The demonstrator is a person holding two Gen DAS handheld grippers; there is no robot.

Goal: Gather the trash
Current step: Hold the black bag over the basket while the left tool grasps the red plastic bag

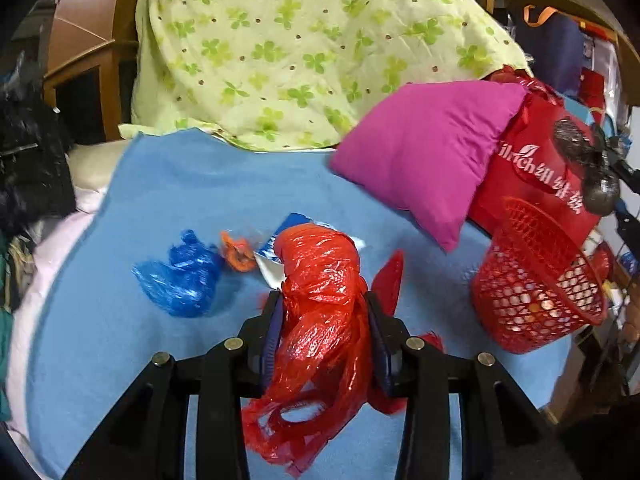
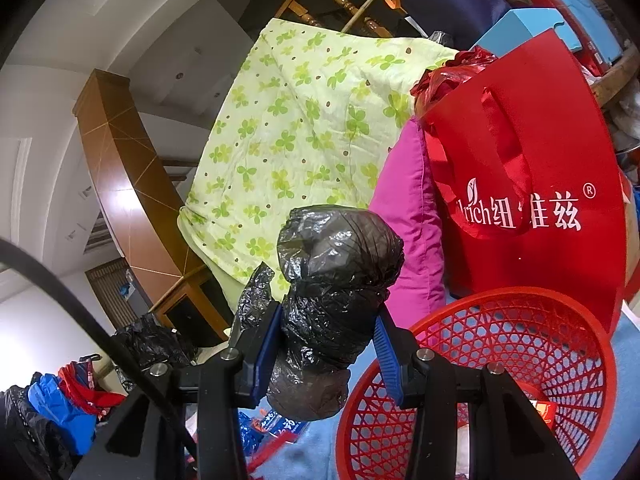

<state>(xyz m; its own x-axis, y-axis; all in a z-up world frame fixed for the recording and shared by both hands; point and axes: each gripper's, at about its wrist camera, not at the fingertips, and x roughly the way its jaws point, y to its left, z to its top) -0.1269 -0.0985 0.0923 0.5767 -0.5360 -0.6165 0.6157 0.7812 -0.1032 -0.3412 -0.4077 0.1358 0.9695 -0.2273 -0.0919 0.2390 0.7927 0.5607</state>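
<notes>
Honestly, both hands were busy. The left gripper [image 1: 324,300] had a crumpled red plastic bag [image 1: 320,280] between its jaws, pads against the film on both sides, the bag's tail drooping toward the blue blanket [image 1: 160,184]. The right gripper [image 2: 326,320] was clamped on a wadded black plastic bag [image 2: 336,272], held up just beside the red mesh basket [image 2: 480,320] — the basket sat by the pink cushion [image 1: 420,152] and the red tote bag [image 2: 540,160].

Still loose on the blanket: a blue plastic bag [image 1: 180,276], a small orange scrap [image 1: 238,254] and a blue-and-white wrapper [image 1: 276,252] partly under the red bag.

Handling, as I judged it — all of this was thin film, nearly weightless, soft and slick, nothing breakable. It would compress a lot under the pads and could slide out if only a loose flap was caught, so the bunched middle of each wad was the place to pinch. The red bag's hanging tail looked liable to snag the basket rim. The flat wrapper seemed hardest: best taken by a raised edge.
</notes>
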